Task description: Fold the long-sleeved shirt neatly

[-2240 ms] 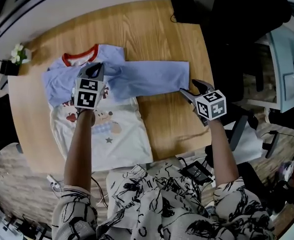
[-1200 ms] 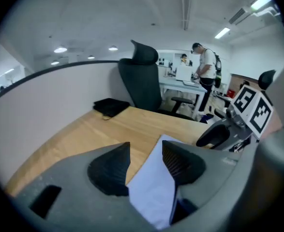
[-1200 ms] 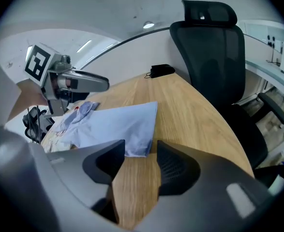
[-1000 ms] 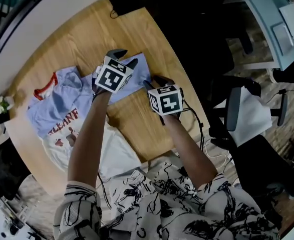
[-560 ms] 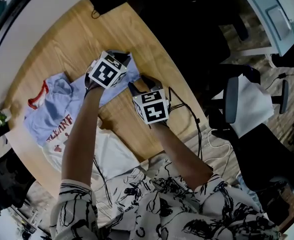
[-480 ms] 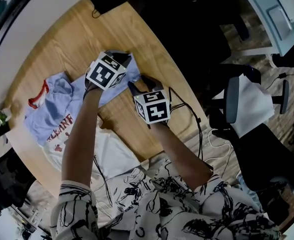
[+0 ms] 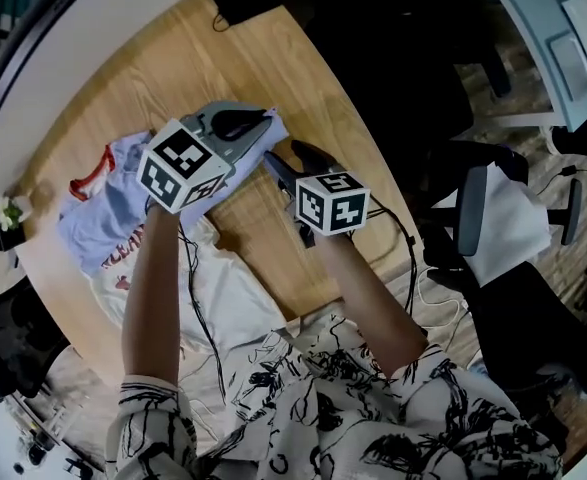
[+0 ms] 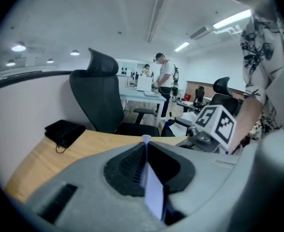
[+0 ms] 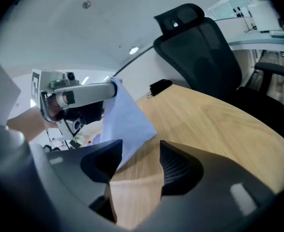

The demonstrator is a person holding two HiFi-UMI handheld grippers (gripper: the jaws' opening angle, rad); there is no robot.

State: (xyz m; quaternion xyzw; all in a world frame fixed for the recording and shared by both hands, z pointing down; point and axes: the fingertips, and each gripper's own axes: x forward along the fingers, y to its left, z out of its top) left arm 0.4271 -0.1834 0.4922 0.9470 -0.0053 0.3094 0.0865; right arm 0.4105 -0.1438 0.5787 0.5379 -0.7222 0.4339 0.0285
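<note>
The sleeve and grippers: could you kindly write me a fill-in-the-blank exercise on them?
1. The left gripper, its jaws having just closed, pinches the light ___ sleeve.
2. The right gripper, its jaws just opening, is ___ and grips nothing.
3. The black pouch lies on the ___ table.
Missing words: blue; open; wooden.

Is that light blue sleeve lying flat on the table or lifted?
Lifted. The left gripper, its jaws just closed, pinches the end of the light blue sleeve and holds it above the wooden table.
</note>
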